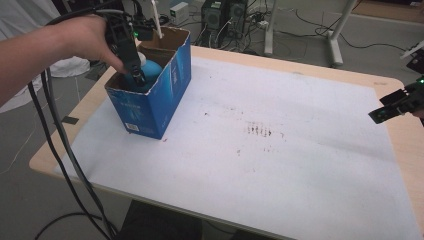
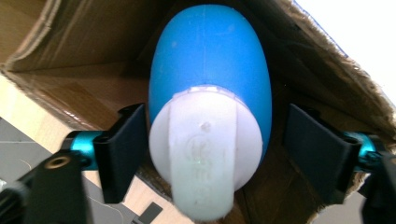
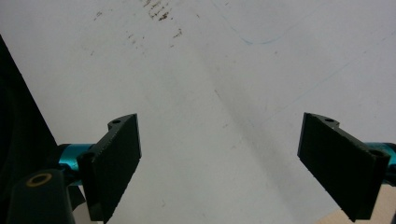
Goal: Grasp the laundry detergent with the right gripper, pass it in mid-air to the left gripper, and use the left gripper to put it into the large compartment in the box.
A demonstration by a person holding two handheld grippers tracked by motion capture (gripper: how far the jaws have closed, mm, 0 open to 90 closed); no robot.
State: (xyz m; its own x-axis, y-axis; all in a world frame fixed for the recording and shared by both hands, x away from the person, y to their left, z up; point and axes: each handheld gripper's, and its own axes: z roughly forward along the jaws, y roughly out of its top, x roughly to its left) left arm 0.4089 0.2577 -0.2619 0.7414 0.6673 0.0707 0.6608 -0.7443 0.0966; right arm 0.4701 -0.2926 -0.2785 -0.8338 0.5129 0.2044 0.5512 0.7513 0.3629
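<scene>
A blue bottle (image 2: 210, 56) with a white cap (image 2: 203, 149) lies inside the blue cardboard box (image 1: 150, 107) at the table's far left. My left gripper (image 1: 137, 75) reaches down into the box. In the left gripper view it (image 2: 215, 116) stands open with one jaw on each side of the cap. The left jaw is at the cap's edge, and a gap shows on the right side. My right gripper (image 1: 382, 112) hovers at the table's right edge. In the right gripper view it (image 3: 219, 121) is open above the white mat, with nothing between its fingers.
A white mat (image 1: 280, 150) with brown smudges (image 1: 260, 131) covers most of the wooden table (image 1: 395, 80). Thick black cables (image 1: 60, 145) hang off the left side. Computer towers and table legs stand on the floor behind.
</scene>
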